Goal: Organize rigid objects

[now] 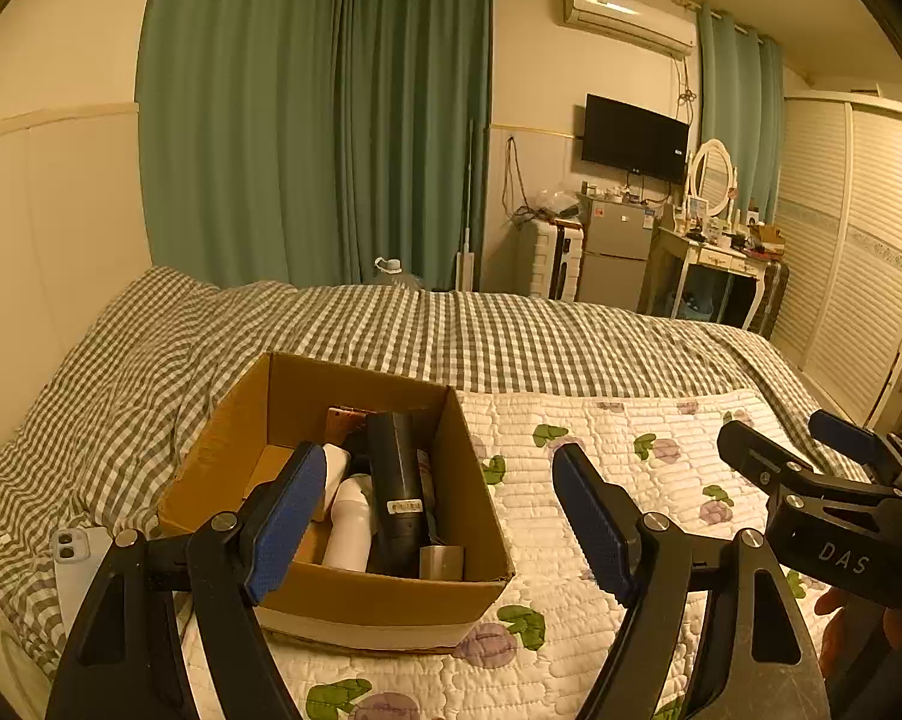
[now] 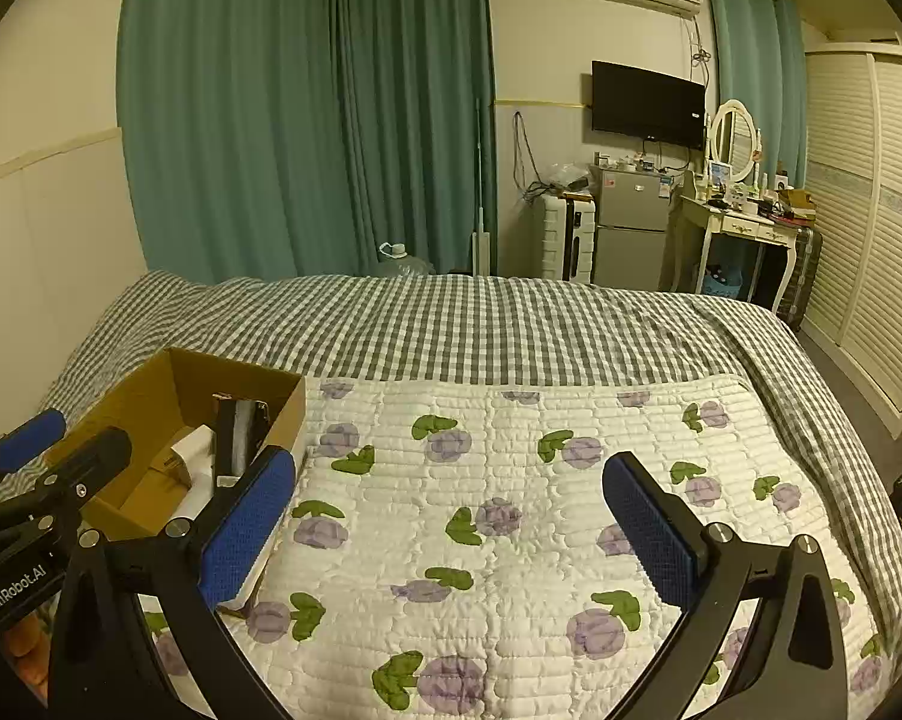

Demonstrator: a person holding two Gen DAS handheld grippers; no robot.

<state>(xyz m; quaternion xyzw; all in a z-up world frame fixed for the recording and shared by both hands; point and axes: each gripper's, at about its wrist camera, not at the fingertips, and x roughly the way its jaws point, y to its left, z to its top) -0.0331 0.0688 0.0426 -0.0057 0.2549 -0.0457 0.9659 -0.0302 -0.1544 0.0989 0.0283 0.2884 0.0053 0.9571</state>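
Observation:
An open cardboard box [image 1: 355, 597] sits on the floral quilt [image 1: 625, 540] on the bed. Inside lie a black cylinder [image 1: 396, 492], a white bottle [image 1: 350, 531], a small grey block [image 1: 442, 563] and a copper-coloured piece [image 1: 346, 423]. My left gripper [image 1: 442, 519] is open and empty, above the box's near right side. My right gripper [image 2: 445, 531] is open and empty over the bare quilt [image 2: 511, 510], right of the box [image 2: 151, 420]. Each gripper shows at the other view's edge.
A white phone [image 1: 76, 564] lies left of the box on the checked duvet [image 1: 511, 336]. Beyond the bed are green curtains [image 1: 331, 120], a water jug [image 1: 391, 273], a fridge [image 1: 616, 252], a dressing table [image 1: 715, 258] and a wardrobe [image 1: 859, 240].

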